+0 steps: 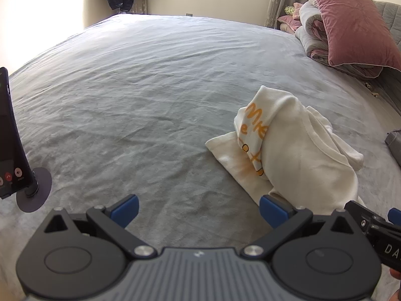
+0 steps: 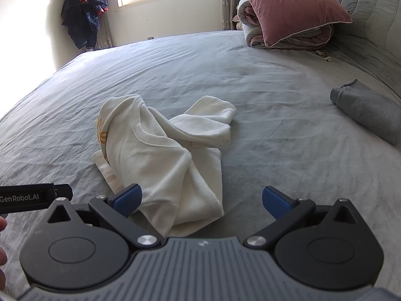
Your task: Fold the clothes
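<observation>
A cream sweatshirt (image 1: 295, 148) with orange lettering lies crumpled on the grey bed sheet (image 1: 140, 95). In the right wrist view the same cream sweatshirt (image 2: 163, 155) is bunched just ahead, one sleeve trailing to the right. My left gripper (image 1: 199, 209) is open, with bare sheet between its blue pads, and the garment lies just right of its right finger. My right gripper (image 2: 201, 199) is open too, and the sweatshirt's hem lies between its fingers, nearer the left pad. Part of the right gripper (image 1: 376, 228) pokes into the left wrist view at the lower right.
A pink pillow (image 2: 288, 5) rests on a folded quilt (image 2: 288, 40) at the head of the bed. A folded grey garment (image 2: 368, 110) lies at the right. A phone on a stand (image 1: 11, 135) sits at the left edge. Dark clothes (image 2: 84, 10) hang by the window.
</observation>
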### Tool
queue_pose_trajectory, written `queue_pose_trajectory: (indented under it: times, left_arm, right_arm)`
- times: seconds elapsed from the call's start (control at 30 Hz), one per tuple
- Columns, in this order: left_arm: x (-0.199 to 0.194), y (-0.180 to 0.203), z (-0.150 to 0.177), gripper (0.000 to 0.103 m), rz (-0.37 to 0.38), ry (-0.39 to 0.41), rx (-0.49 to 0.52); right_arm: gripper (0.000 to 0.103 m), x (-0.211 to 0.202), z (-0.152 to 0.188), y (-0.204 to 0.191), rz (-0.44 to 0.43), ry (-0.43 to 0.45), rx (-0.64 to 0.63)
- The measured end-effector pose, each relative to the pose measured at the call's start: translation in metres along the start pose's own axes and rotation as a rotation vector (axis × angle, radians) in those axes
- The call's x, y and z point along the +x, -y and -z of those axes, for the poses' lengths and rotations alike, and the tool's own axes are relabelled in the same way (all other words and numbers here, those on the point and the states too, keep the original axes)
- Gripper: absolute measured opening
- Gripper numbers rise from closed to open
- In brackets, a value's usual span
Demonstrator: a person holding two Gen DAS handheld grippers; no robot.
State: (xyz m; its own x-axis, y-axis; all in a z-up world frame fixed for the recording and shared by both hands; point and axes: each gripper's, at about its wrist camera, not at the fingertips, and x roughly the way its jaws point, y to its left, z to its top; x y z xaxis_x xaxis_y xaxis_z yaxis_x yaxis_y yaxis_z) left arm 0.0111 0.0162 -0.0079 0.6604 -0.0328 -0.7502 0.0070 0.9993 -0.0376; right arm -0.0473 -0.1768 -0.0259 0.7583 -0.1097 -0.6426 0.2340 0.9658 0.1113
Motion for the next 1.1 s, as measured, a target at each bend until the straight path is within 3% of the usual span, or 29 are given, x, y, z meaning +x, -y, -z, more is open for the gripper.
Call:
queue_pose_trajectory:
  times: [0.2,0.37,0.5,0.7,0.8,0.87,0.97,1.1]
  left_arm:
    - [0.004,-0.004,-0.002,0.103,0.0,-0.014,0.0]
    - [0.01,-0.005,-0.016,0.103,-0.006,-0.022,0.001]
    - [0.021,0.002,-0.03,0.103,0.007,0.002,0.044]
    - [0.056,0.004,-0.036,0.102,0.124,0.033,0.059]
    - [0.071,0.004,-0.039,0.102,0.186,0.043,0.058]
    - [0.076,0.006,-0.042,0.102,0.219,0.054,0.058]
    - [0.083,0.007,-0.047,0.102,0.279,0.069,0.05]
    - [0.087,0.005,-0.05,0.102,0.394,0.065,0.021]
  right_arm:
    - [0.103,-0.004,-0.001,0.003,-0.036,0.002,0.016]
    - [0.103,-0.005,-0.01,0.001,-0.12,-0.028,0.045]
    - [0.095,-0.002,-0.026,-0.002,-0.18,-0.031,0.047]
    - [0.07,0.031,-0.026,0.0,-0.232,-0.089,0.061]
    - [0.047,0.046,-0.017,0.007,-0.259,-0.122,0.071]
    - [0.026,0.052,-0.016,0.012,-0.281,-0.134,0.082]
    - [0.017,0.05,-0.023,0.022,-0.309,-0.113,0.103]
    - [0.015,0.049,-0.03,0.039,-0.29,-0.09,0.14]
